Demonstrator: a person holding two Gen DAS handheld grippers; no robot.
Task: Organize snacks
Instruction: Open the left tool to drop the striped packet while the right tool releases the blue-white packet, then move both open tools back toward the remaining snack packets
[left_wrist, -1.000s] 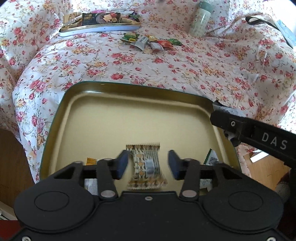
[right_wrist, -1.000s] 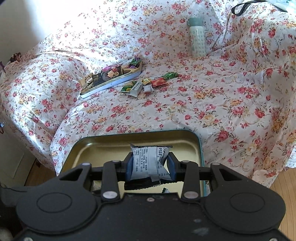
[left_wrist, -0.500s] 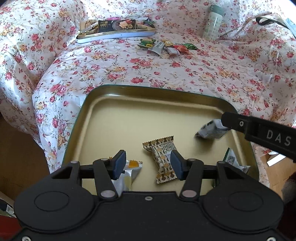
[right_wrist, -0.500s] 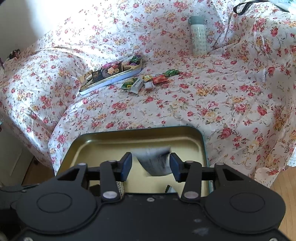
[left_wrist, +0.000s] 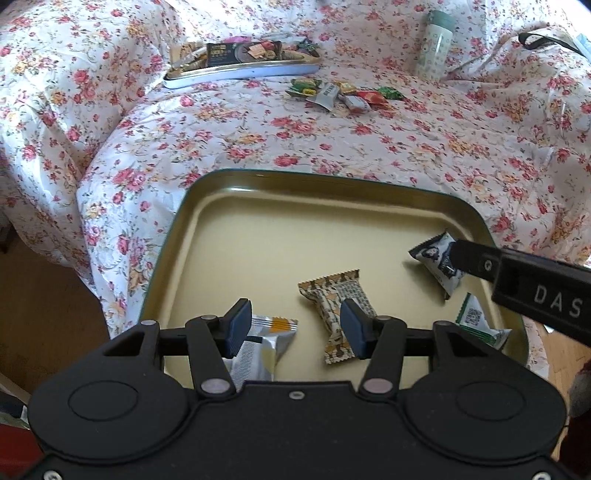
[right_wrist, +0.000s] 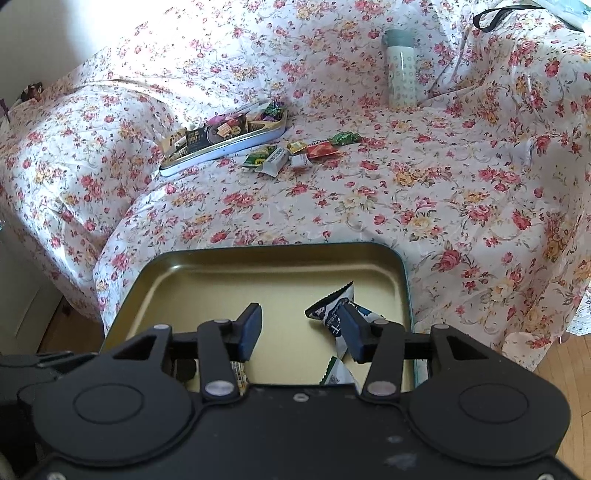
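- Tin tray (left_wrist: 207, 236): shallow, gold-lined metal with a dark green rim and rounded corners. It sits at the near edge of the cloth (left_wrist: 332, 147); its near corners overhang toward the wood floor (left_wrist: 40, 314).
- Open room in the tray: the far half, from 10 to 1 o'clock of its centre, is bare. The packets lie in the near half and along the right wall.
- Left gripper (left_wrist: 293, 326): released, jaws parted with nothing between the pads. It hangs over the tray's near edge.
- Silver packet (left_wrist: 264, 347): glossy foil with an orange band, just beside the left pad at 7 o'clock of the tray centre.
- Tan packet (left_wrist: 334, 299): patterned wrapper with crimped, serrated ends, partly behind the right pad of the left gripper.
- Right gripper (right_wrist: 301, 328): released; its jaws have just been opening. The gap between the pads is empty.
- Grey packet (right_wrist: 332, 306): pillow-shaped, black-and-white print, lying in the tray by the right wall, at 3 o'clock. It sits partly behind the right pad; contact cannot be told.
- Green packet (left_wrist: 476, 325): white with a green zigzag edge, in the near right corner.
- Cloth: thin, wrinkled floral fabric, clear between the tray and the far items.
- Loose sweets (left_wrist: 340, 92): small bright wrappers at 12 o'clock, just beside a filled flat tin (left_wrist: 243, 70).
- Bottle (right_wrist: 400, 70): upright patterned cylinder at 1 o'clock, well apart from the tray.
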